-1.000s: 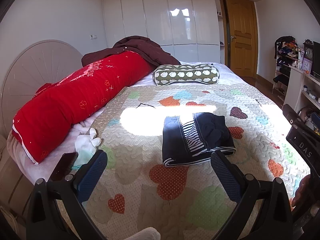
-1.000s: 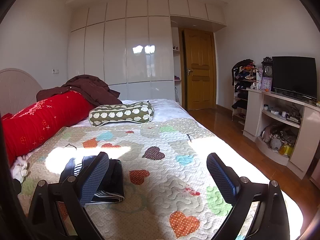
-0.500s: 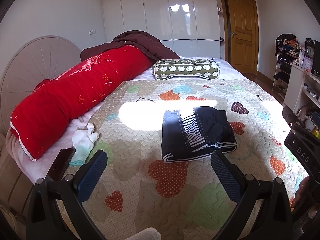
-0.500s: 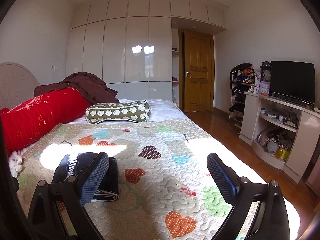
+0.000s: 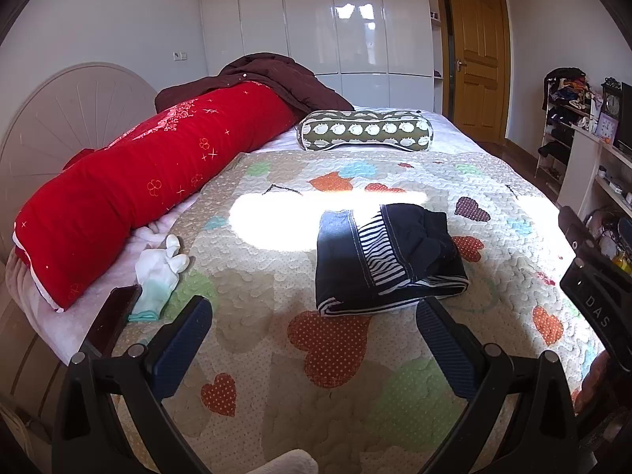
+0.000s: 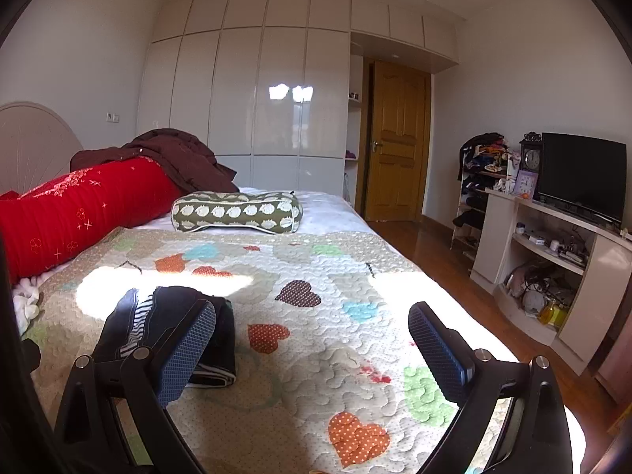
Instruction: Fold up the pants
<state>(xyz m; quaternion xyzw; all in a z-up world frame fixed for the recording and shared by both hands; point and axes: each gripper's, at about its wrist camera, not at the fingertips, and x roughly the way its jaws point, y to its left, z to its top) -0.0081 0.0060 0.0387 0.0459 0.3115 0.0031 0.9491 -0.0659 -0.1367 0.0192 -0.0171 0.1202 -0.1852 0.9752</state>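
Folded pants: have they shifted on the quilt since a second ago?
No. The folded pants lie by the same brown heart and above the big orange heart; only the camera view moved.

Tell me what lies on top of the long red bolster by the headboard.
A crumpled dark maroon garment is draped over the far end of the red bolster. The rest of the bolster's top is bare. Whatever the garment covers, and the bolster's side facing the wall, cannot be seen.

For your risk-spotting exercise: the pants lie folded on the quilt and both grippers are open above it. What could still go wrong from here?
1. The folded pants bulge unevenly on the soft quilt; the fold may slump open.
2. The left gripper hangs close to the pants' near edge; a stray nudge could undo it.
3. The right gripper has one finger overlapping the pants in its view; similar risk.
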